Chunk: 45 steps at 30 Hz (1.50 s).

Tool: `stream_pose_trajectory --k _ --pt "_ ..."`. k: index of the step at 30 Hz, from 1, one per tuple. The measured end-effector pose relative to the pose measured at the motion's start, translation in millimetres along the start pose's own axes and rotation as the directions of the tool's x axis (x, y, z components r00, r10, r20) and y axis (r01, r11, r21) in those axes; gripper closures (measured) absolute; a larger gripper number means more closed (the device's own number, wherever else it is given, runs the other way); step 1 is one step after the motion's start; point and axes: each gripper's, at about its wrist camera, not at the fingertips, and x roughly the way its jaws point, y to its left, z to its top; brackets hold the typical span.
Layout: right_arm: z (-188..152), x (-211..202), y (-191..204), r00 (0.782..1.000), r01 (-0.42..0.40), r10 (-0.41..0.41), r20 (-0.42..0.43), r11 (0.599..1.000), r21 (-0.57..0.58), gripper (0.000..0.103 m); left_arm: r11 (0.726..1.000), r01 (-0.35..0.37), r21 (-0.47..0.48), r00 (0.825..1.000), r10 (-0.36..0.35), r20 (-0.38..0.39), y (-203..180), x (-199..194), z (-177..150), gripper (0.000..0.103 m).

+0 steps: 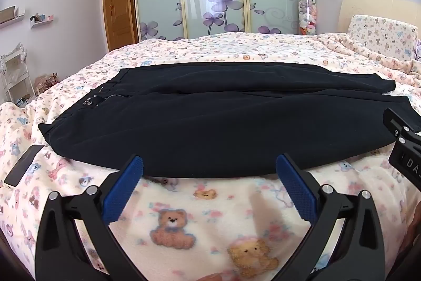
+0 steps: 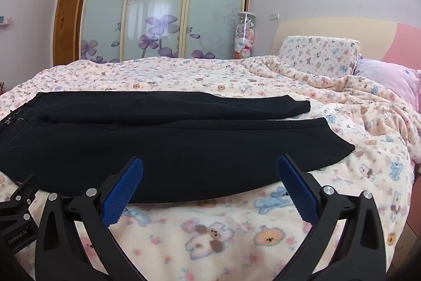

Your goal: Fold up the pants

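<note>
Black pants point(image 1: 210, 123) lie flat across the bed point(image 1: 210, 215), waistband to the left, both legs running right, side by side and unfolded. A phone point(image 1: 23, 165) rests on the blanket near the waistband corner. Left gripper point(image 1: 209, 173): jaws spread wide, empty, tips at the near hem-side edge of the cloth, low and level. Right gripper point(image 2: 209, 175): likewise spread, empty, hovering at the near edge further toward the cuffs. Assessment: first fold not begun; approach stage. Next move likely requires both to pinch the near leg's edge and carry it over the far leg.
</note>
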Motion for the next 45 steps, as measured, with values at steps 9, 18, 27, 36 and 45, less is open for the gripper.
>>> stream_pose_trajectory --k 9,18,27,36,45 --pt "0.2 0.5 -0.6 1.0 -0.001 0.001 -0.002 1.0 0.001 0.001 1.0 0.001 -0.001 1.0 -0.001 -0.002 0.0 0.0 0.0 0.002" --pt "0.4 1.0 -1.3 1.0 -0.003 0.003 -0.003 1.0 0.002 0.001 1.0 0.0 -0.001 1.0 0.0 -0.003 0.1 0.3 0.1 0.002" --pt "0.7 0.9 -1.9 1.0 -0.004 0.004 -0.003 1.0 0.002 0.001 1.0 0.001 -0.002 1.0 -0.001 -0.003 0.1 0.3 0.1 0.002" --pt "0.9 1.2 -2.1 1.0 -0.004 0.004 -0.004 1.0 0.003 0.001 1.0 0.001 -0.002 1.0 -0.001 -0.004 0.3 0.3 0.1 0.002" --pt "0.8 1.4 -2.8 1.0 -0.005 0.005 -0.004 1.0 0.003 0.001 1.0 0.001 -0.002 1.0 -0.001 -0.004 0.3 0.4 0.1 0.002"
